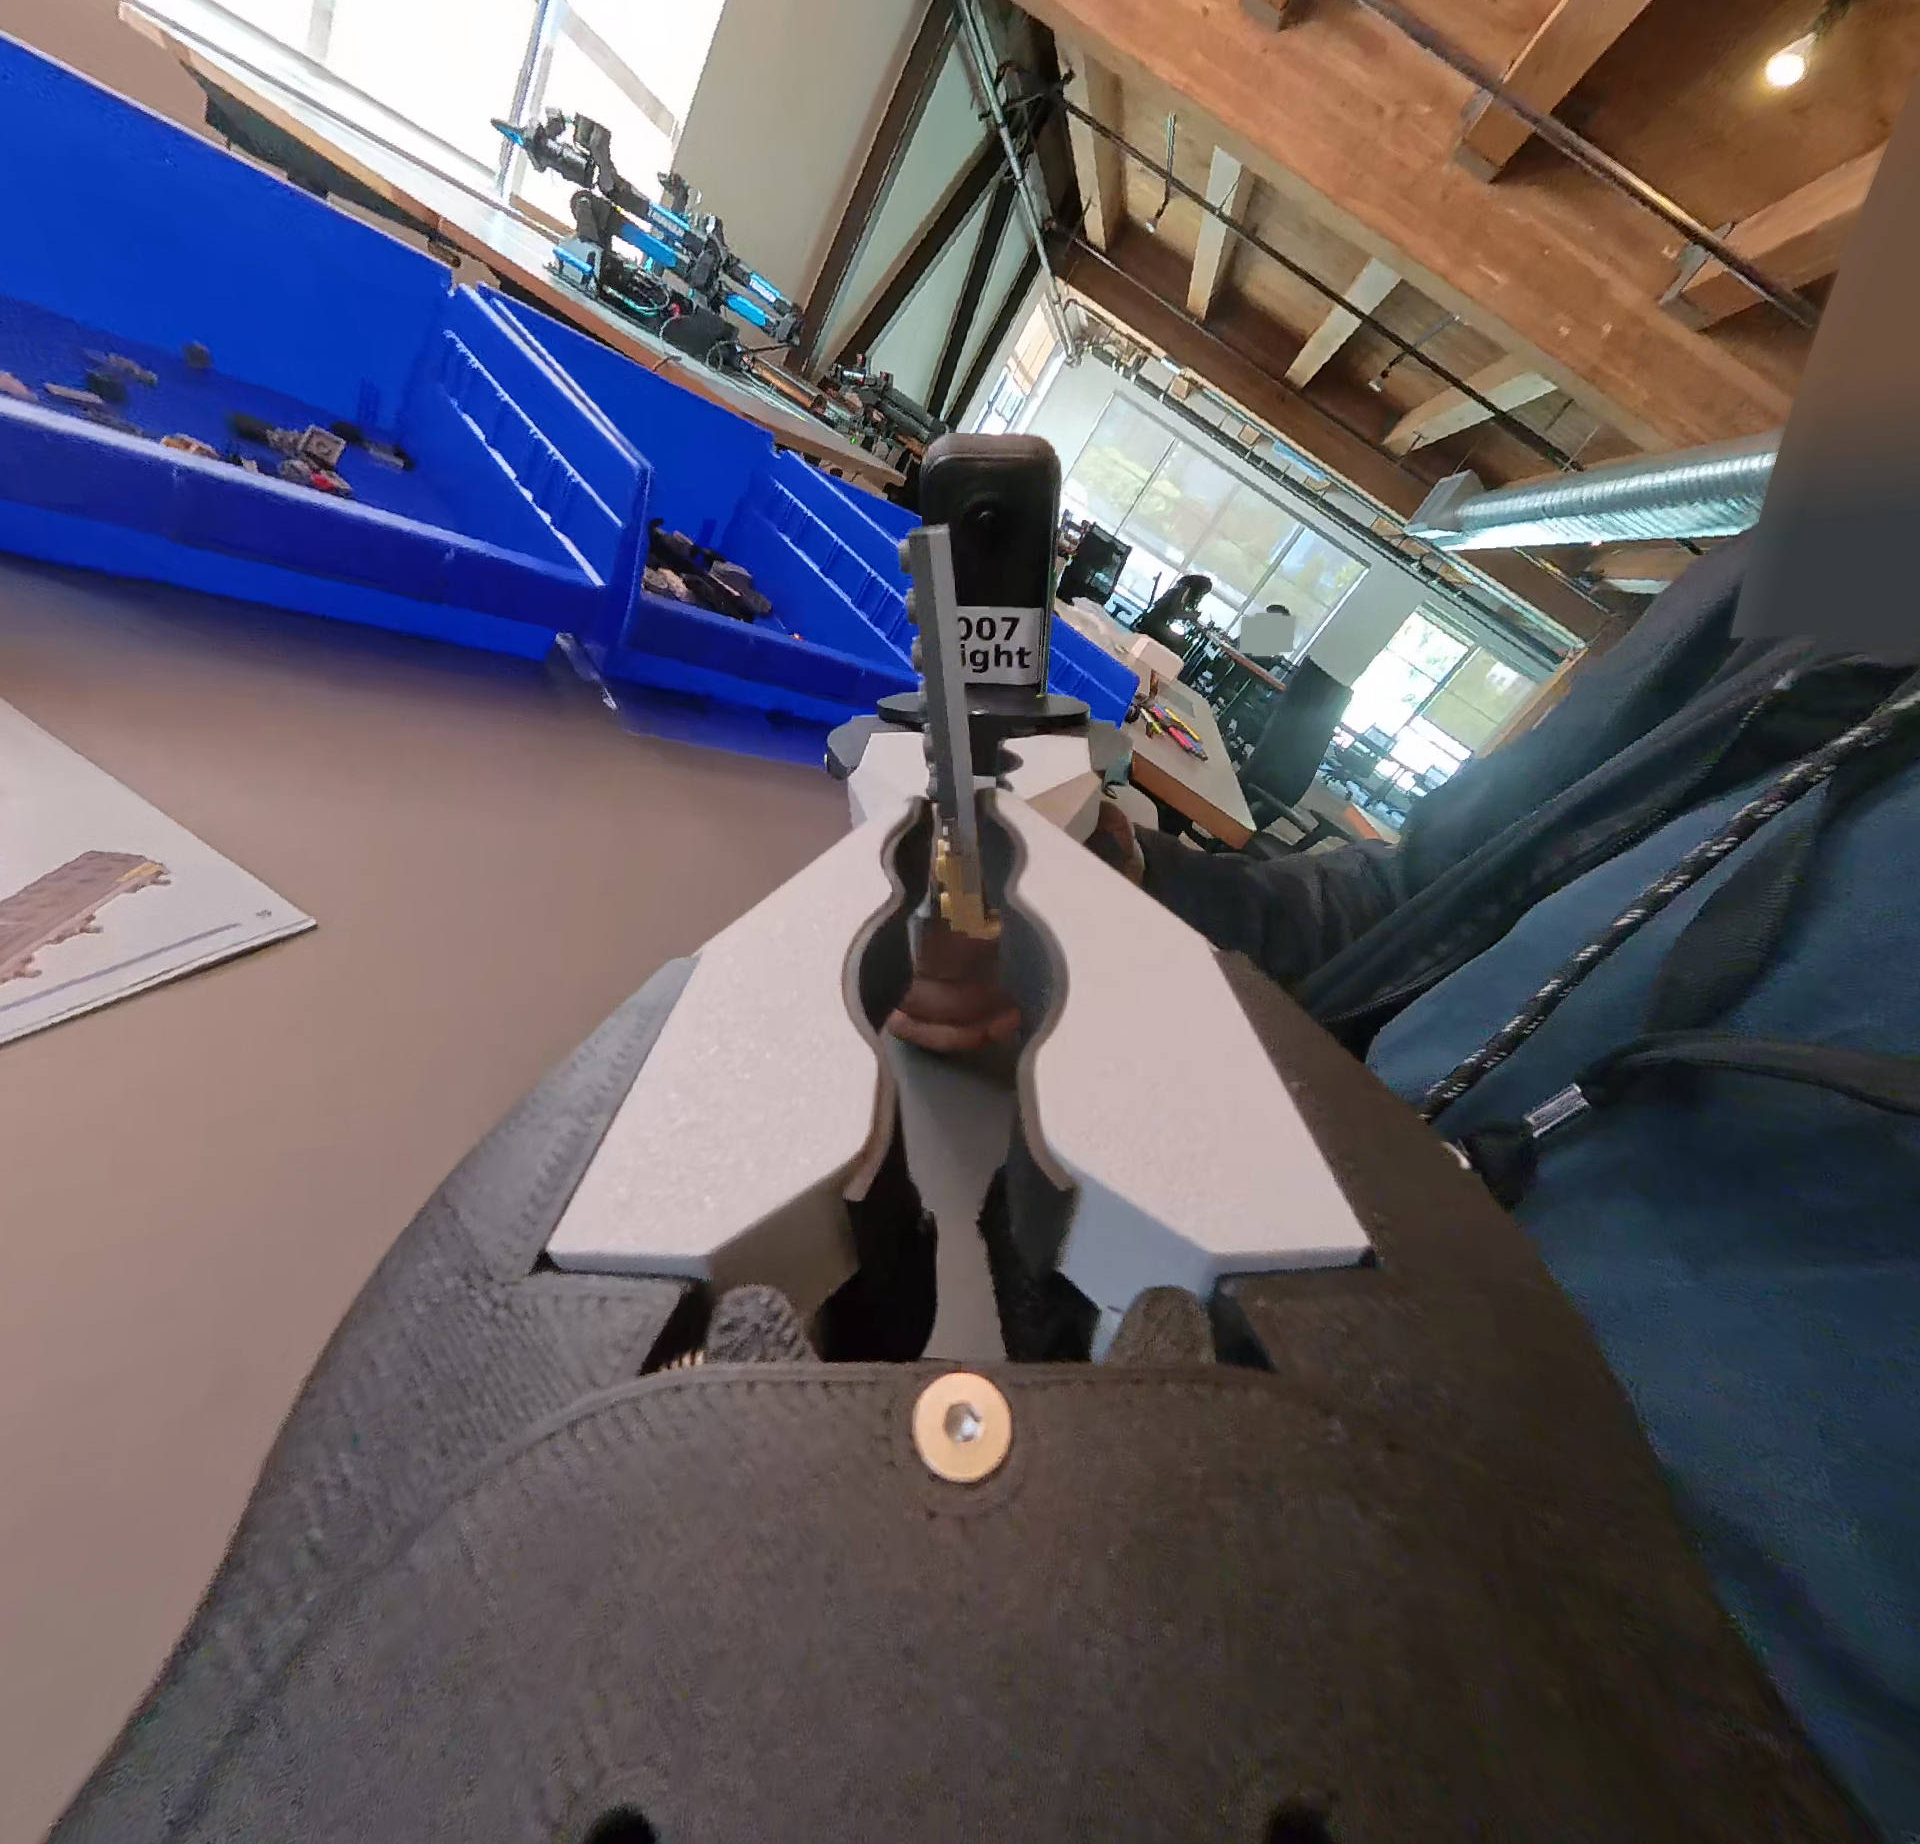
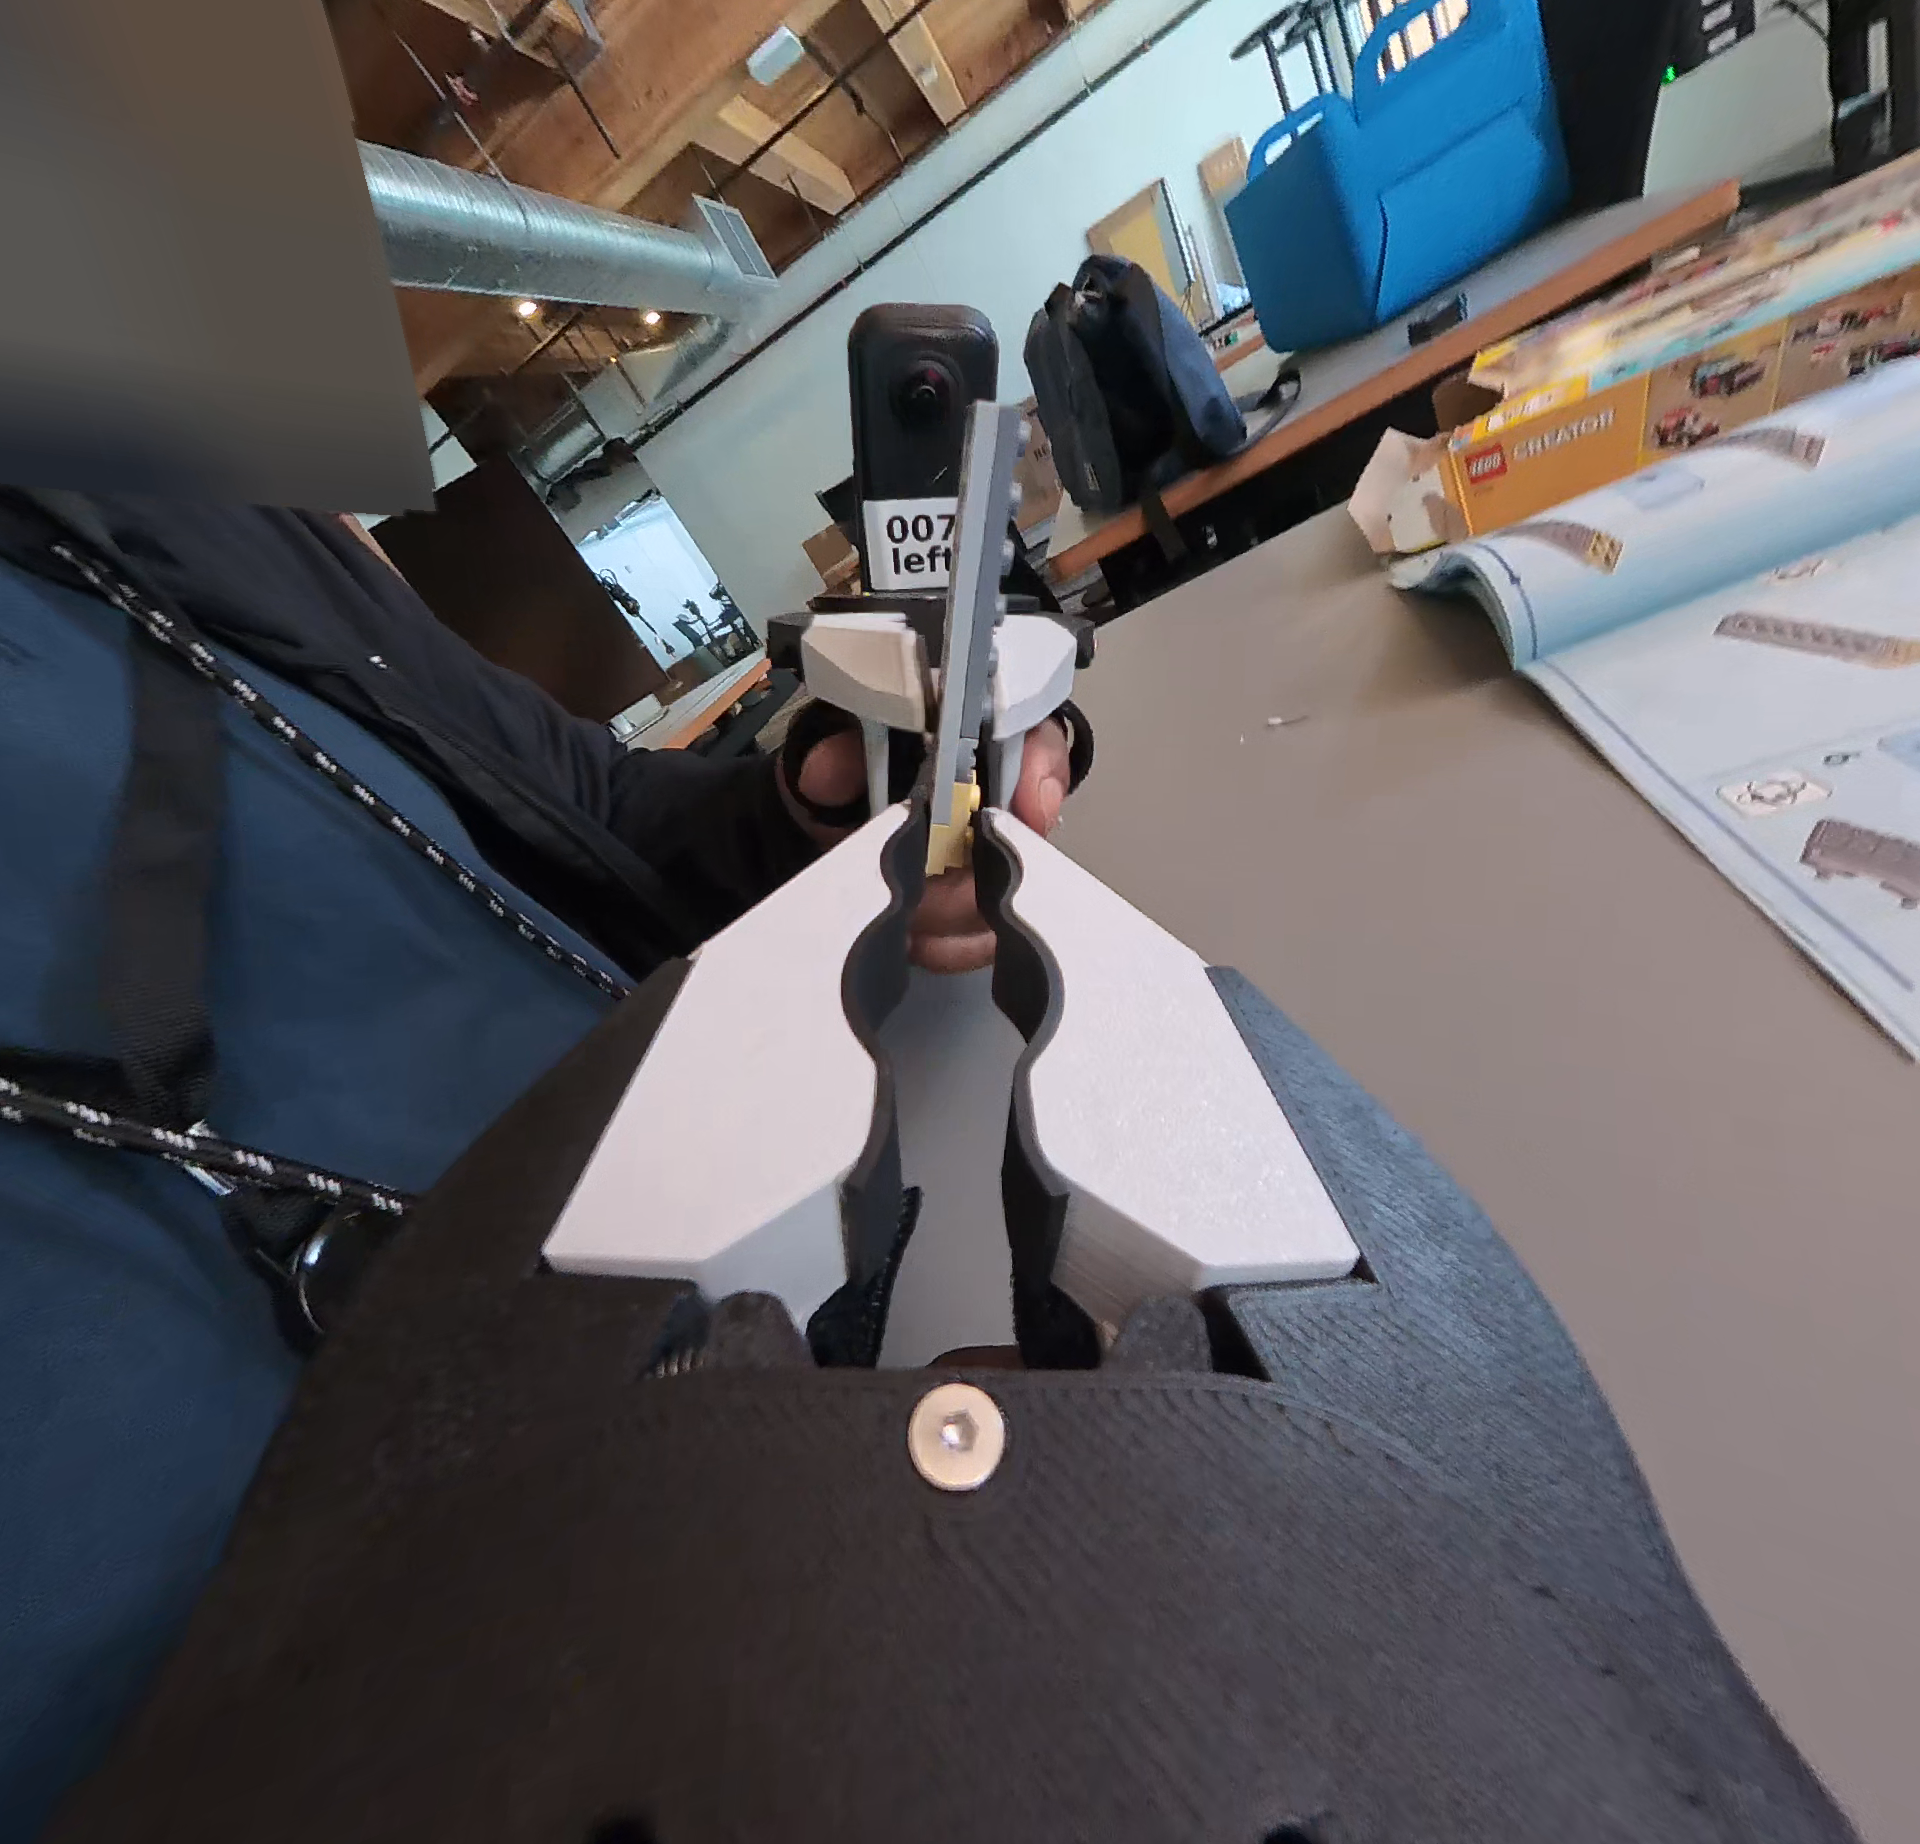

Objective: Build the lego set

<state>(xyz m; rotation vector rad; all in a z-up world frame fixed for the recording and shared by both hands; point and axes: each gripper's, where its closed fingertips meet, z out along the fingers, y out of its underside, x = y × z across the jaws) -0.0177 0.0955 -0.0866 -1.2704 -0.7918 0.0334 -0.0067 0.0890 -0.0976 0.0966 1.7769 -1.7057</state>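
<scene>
A long grey Lego plate (image 1: 940,651) stands on edge in the air between my two grippers, which face each other. A small tan piece (image 1: 961,895) is fixed to its lower end. My left gripper (image 1: 951,812) is shut on the plate, which passes between its fingertips. In the right wrist view the plate (image 2: 977,568) rises from my right gripper (image 2: 951,828), whose tips are shut on its tan-tipped end (image 2: 948,844). The left gripper (image 2: 951,688) clamps the plate farther along. The right gripper (image 1: 971,766) shows just behind the plate in the left wrist view.
Blue bins (image 1: 312,547) with loose pieces (image 1: 301,444) stand at the far left of the brown table (image 2: 1351,911). An open instruction booklet (image 2: 1714,672) and the set's box (image 2: 1662,381) lie to the right. A person's dark jacket (image 1: 1662,1067) is close by.
</scene>
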